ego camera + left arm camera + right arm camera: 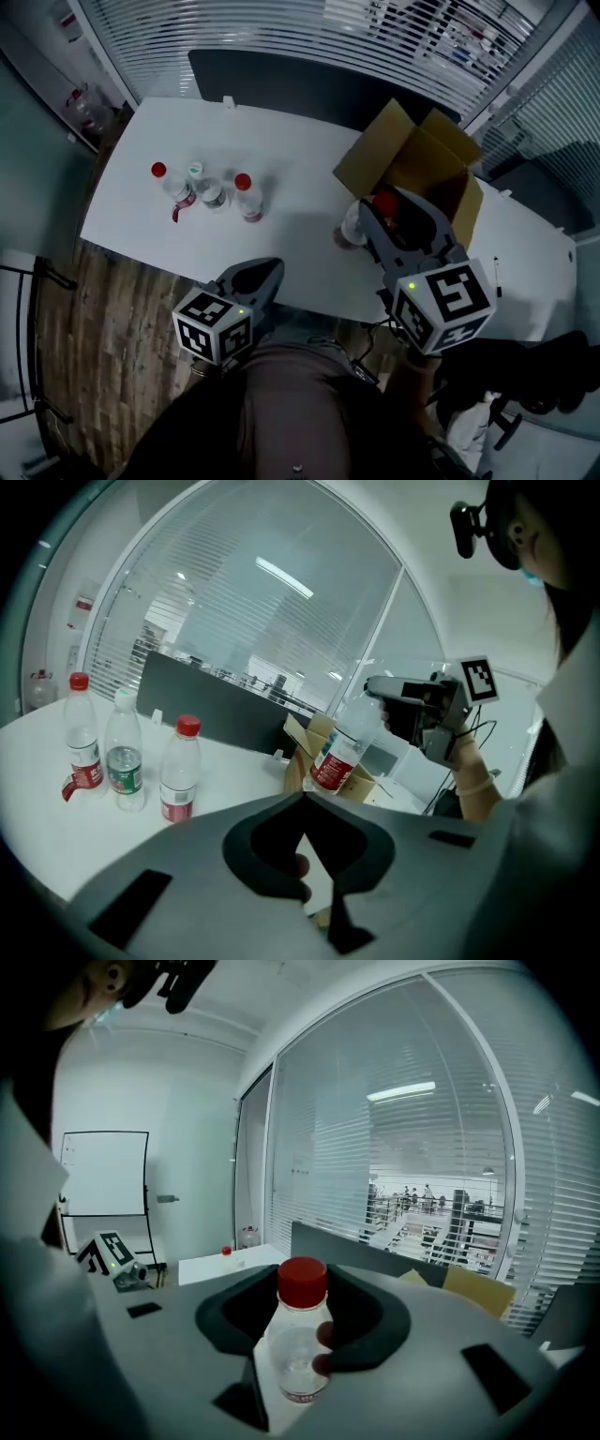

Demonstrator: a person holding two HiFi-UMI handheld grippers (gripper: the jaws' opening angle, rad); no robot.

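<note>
My right gripper (380, 223) is shut on a clear water bottle with a red cap (354, 228), held up in the air beside the open cardboard box (427, 164). In the right gripper view the bottle (298, 1340) stands upright between the jaws of this gripper (302, 1309). My left gripper (259, 277) hovers at the table's near edge, shut with nothing in it; its jaw tips meet (302, 801). From there I see the held bottle (339, 747) tilted in front of the box (306, 747).
Three upright bottles stand on the white table (281, 159) at the left: a red-capped one (172, 183), a green-labelled one (208, 187) and another red-capped one (247, 199). A dark partition (281, 80) runs along the far edge. Wooden floor (84, 328) lies at the left.
</note>
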